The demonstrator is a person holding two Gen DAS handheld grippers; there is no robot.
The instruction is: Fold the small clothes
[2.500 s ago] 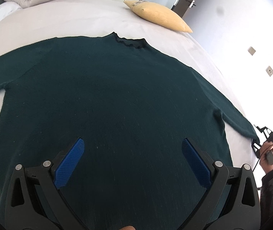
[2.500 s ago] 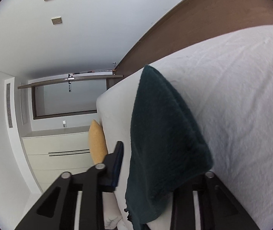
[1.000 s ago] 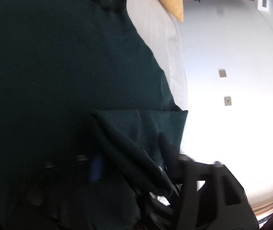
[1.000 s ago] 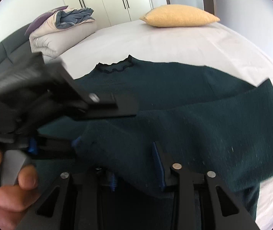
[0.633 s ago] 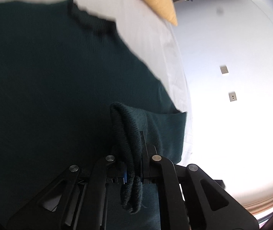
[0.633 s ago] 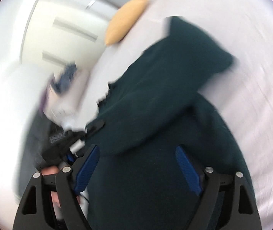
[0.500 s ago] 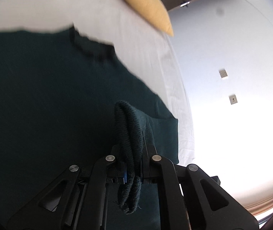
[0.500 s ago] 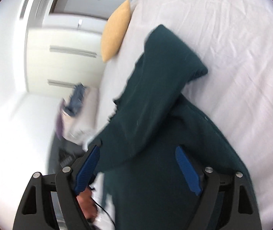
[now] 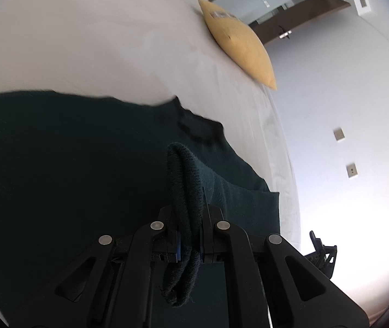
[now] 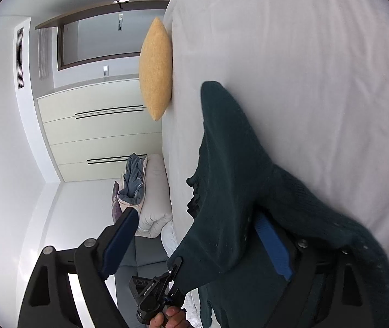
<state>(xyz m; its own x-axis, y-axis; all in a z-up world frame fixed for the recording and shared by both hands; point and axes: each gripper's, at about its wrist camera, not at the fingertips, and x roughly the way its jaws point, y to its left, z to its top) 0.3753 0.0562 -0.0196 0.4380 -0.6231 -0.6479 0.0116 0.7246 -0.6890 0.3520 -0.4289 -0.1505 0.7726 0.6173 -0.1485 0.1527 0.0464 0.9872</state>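
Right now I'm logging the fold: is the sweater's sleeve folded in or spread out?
Folded in: the sleeve crosses the sweater, pinched in the left gripper.

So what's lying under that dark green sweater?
The sweater lies spread on a white bed sheet, which shows all around it. Whatever is directly beneath the knit is covered. One sleeve cuff is lifted, pinched in the left gripper.

Sleeve cuff [image 9: 185,180], earlier in right gripper [image 10: 198,246], now pinched in left gripper [image 9: 190,242] and carried across sweater [image 9: 71,164] body. Right gripper has let go, jaws opening, sweater fabric draped over 1 finger [image 10: 273,246].
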